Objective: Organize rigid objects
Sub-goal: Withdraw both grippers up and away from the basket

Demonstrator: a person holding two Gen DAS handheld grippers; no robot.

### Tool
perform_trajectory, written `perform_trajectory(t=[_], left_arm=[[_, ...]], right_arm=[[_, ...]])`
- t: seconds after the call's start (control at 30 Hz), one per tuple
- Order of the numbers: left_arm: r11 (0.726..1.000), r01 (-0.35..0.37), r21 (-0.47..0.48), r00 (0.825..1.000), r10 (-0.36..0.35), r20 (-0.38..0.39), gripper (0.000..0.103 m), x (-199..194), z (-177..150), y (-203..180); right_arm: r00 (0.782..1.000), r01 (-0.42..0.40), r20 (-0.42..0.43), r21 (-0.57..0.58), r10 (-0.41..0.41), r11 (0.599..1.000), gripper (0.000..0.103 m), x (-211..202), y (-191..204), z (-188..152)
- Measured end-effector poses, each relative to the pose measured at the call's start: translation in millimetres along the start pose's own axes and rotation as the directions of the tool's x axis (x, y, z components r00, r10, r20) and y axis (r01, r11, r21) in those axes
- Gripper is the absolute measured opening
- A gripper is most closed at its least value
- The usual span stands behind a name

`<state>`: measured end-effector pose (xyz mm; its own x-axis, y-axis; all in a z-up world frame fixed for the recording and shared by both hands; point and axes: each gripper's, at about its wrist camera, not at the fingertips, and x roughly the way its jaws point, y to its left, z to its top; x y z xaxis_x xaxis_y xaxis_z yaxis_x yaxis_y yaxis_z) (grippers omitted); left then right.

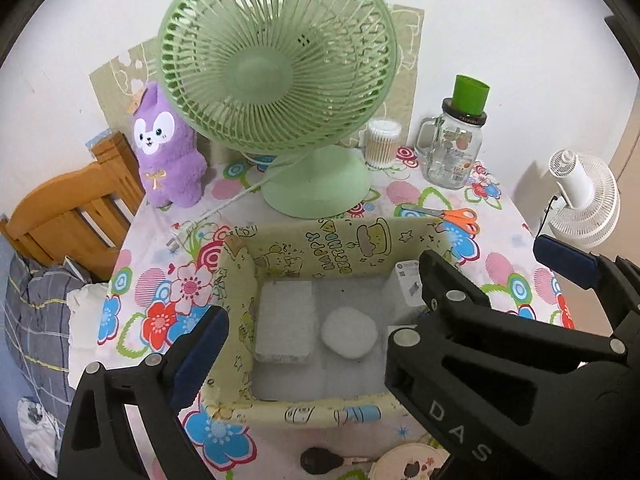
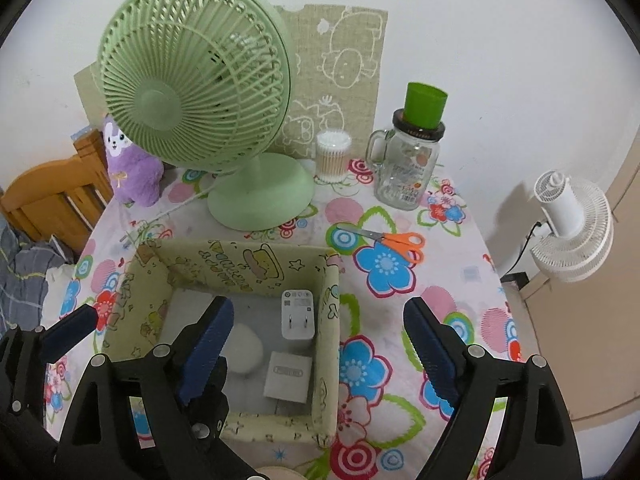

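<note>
Right now both tools are hanging above a fabric-sided storage box [image 1: 280, 248] sitting on the flowered surface [image 2: 460, 248], and both are standing released with nothing between their blue pads: the left tool [image 1: 384, 312] is spreading across the box, and the right tool [image 2: 320, 344] is straddling the box's right wall. Inside the box, a white plug adapter [image 2: 297, 312] is lying toward the far right corner, a small white square box [image 2: 287, 376] is lying just near of it, a white rounded puck [image 1: 349, 332] is resting in the middle, and a pale rectangular block [image 1: 285, 320] is lying along the left wall. These pieces are looking light and stiff, with smooth faces that may be slipping under a careless pinch, so flat opposite sides are offering the safest hold. Still out on the surface, orange-handled scissors [image 2: 392, 240] are lying closed to the far right of the box, well apart from it; they are probably the next candidate, being thin, hard and low, and best pinched across the handles where there is some thickness. A green fan [image 2: 192, 96], a glass mug jar [image 2: 408, 172], a tub of cotton swabs [image 2: 334, 156] and a purple plush toy [image 1: 168, 148] are standing along the far edge.
</note>
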<state>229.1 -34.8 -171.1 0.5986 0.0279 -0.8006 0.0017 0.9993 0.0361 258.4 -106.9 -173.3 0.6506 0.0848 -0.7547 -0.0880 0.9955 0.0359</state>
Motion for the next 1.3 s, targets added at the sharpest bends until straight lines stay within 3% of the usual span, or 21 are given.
perform_trajectory(t=[0.37, 1.3], left_arm=[[1.000, 0.003, 0.006, 0.999, -0.003, 0.035, 0.103, -38.6, -20.4, 3.4], [0.999, 0.028, 0.031, 0.994, -0.031, 0.104, 0.103, -118.5, -76.4, 18.4]], right_arm=[[1.000, 0.010, 0.026, 0.011, -0.010, 1.000, 0.089, -41.4, 7.9, -18.6], [0.995, 0.030, 0.099, 0.034, -0.033, 0.999, 0.089, -129.5, 26.9, -77.3]])
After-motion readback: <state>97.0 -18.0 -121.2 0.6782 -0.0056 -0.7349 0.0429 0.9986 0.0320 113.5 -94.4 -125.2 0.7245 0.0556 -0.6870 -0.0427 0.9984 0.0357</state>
